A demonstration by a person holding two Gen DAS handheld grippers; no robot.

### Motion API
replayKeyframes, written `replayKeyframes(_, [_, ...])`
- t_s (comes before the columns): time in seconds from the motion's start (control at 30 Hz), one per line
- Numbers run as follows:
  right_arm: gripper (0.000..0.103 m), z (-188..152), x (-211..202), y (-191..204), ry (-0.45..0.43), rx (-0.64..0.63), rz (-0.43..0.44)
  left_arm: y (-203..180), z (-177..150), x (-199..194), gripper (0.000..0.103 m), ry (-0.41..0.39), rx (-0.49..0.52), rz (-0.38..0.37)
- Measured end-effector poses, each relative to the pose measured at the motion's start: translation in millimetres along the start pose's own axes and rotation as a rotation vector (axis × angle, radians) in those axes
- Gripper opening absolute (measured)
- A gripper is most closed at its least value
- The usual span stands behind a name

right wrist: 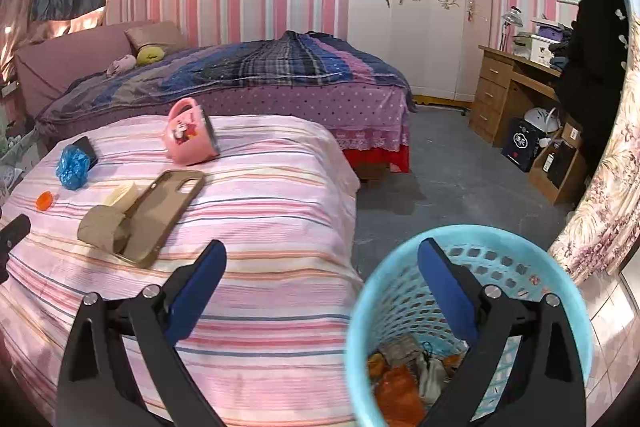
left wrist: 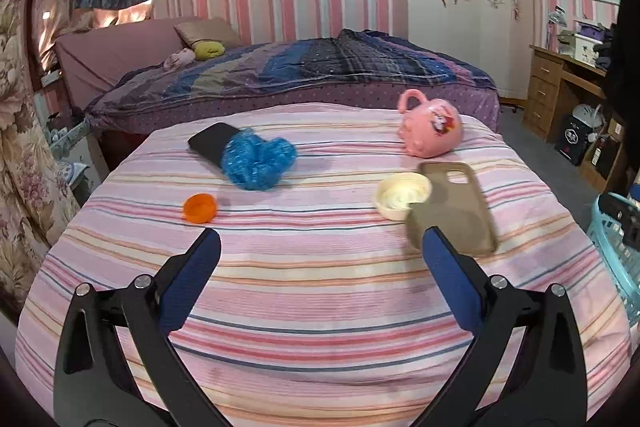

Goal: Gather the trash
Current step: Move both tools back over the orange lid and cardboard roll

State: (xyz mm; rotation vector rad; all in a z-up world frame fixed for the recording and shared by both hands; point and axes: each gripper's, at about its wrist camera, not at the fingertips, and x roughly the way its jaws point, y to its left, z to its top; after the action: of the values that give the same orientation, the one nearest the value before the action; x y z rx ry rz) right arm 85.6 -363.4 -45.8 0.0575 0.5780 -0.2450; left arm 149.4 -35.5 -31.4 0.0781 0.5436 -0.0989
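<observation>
Trash on the striped bedspread (left wrist: 320, 287): orange cap (left wrist: 199, 208), crumpled blue plastic (left wrist: 258, 157), cream lid (left wrist: 403, 195) and brown paper wad (right wrist: 103, 228) beside a phone case (right wrist: 162, 211). Left gripper (left wrist: 320, 243) hovers above the bedspread, jaws spread wide, empty. Right gripper (right wrist: 322, 255), likewise agape and empty, hangs over the blue basket (right wrist: 472, 233), which holds collected scraps beside the bed.

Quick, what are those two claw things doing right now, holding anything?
Left gripper: open, holding nothing, above the striped bed.
Right gripper: open, holding nothing, by the blue basket.
</observation>
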Motion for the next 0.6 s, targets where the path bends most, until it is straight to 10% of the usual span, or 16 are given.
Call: replayKeyframes(0.6, [0.094,-2,1,79,0.008,-0.095,0.039,65,-2,9,0.097,0.012,-0.068,0.078])
